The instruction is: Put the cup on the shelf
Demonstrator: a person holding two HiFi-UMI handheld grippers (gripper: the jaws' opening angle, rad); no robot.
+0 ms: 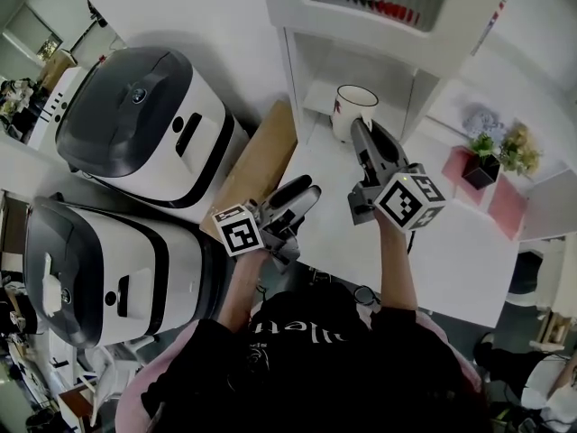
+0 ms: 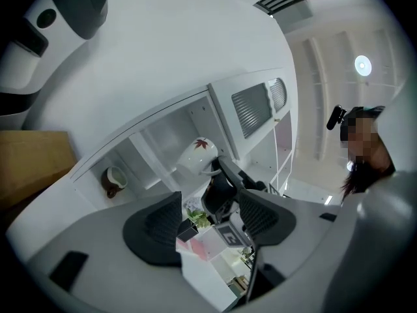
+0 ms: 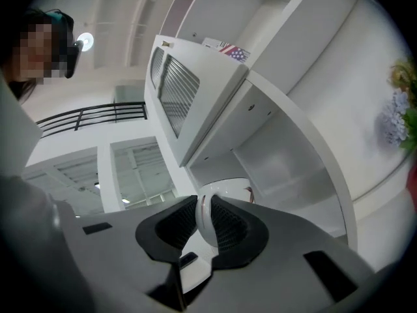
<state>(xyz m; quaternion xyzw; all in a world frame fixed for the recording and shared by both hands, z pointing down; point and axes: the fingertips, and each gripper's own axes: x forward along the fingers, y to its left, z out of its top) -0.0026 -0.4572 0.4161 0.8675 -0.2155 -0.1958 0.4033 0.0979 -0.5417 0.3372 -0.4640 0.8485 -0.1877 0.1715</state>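
Note:
A white cup with a red leaf print is at the mouth of a low compartment of the white shelf. I cannot tell whether it rests on the shelf board. My right gripper is shut on the cup's handle. In the right gripper view the handle sits pinched between the two dark pads, with the cup body just beyond them. My left gripper hangs lower and to the left, open with nothing between its jaws. The left gripper view shows the cup ahead of its wide jaws.
Two large white-and-black appliances stand at the left, beside a brown board. A small potted plant on a pink mat stands to the right of the shelf. A small brown pot occupies another compartment.

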